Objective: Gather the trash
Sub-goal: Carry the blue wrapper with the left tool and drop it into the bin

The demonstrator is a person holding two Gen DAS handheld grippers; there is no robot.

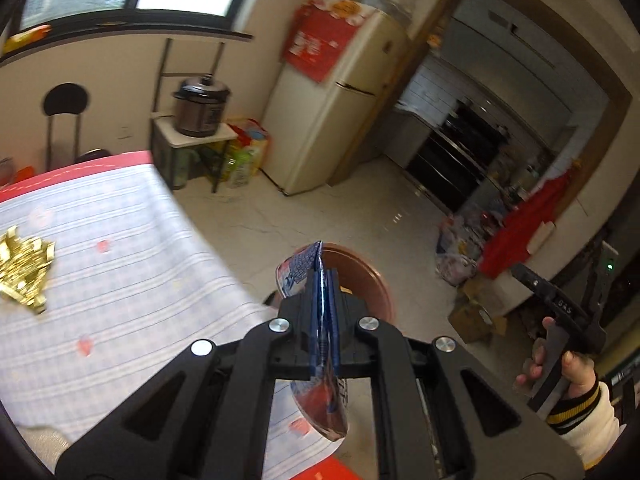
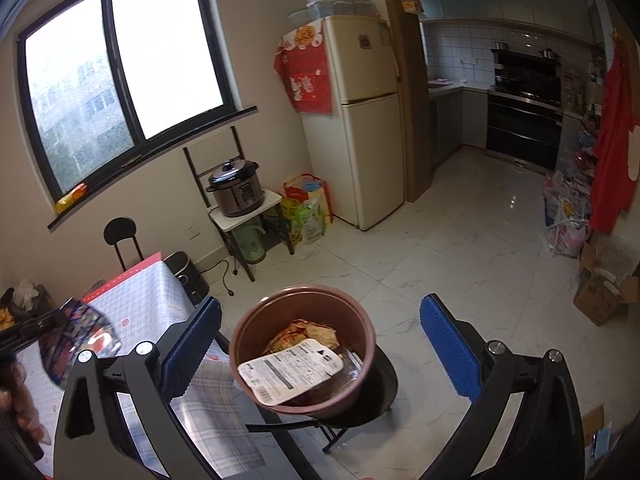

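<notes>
My left gripper [image 1: 322,278] is shut on a flattened blue and red snack wrapper [image 1: 298,272], which sticks out above and below the jaws. It hangs past the table's edge, in front of a brown round bin [image 1: 370,280]. In the right wrist view that bin [image 2: 304,289] stands on a black stool, with a white labelled packet [image 2: 290,370] and a yellow wrapper [image 2: 304,330] inside. My right gripper [image 2: 320,304] is open above the bin with nothing between its blue pads [image 2: 192,344]. The held snack wrapper [image 2: 76,336] shows at the left. A crumpled gold wrapper [image 1: 24,276] lies on the table.
The table [image 1: 128,248] has a pale checked cloth with red edging. Behind stand a cream fridge [image 2: 368,120], a pressure cooker [image 2: 238,190] on a small stand, a black chair [image 2: 120,236], bags and cardboard boxes [image 2: 600,296] along the right wall. White tiled floor lies between.
</notes>
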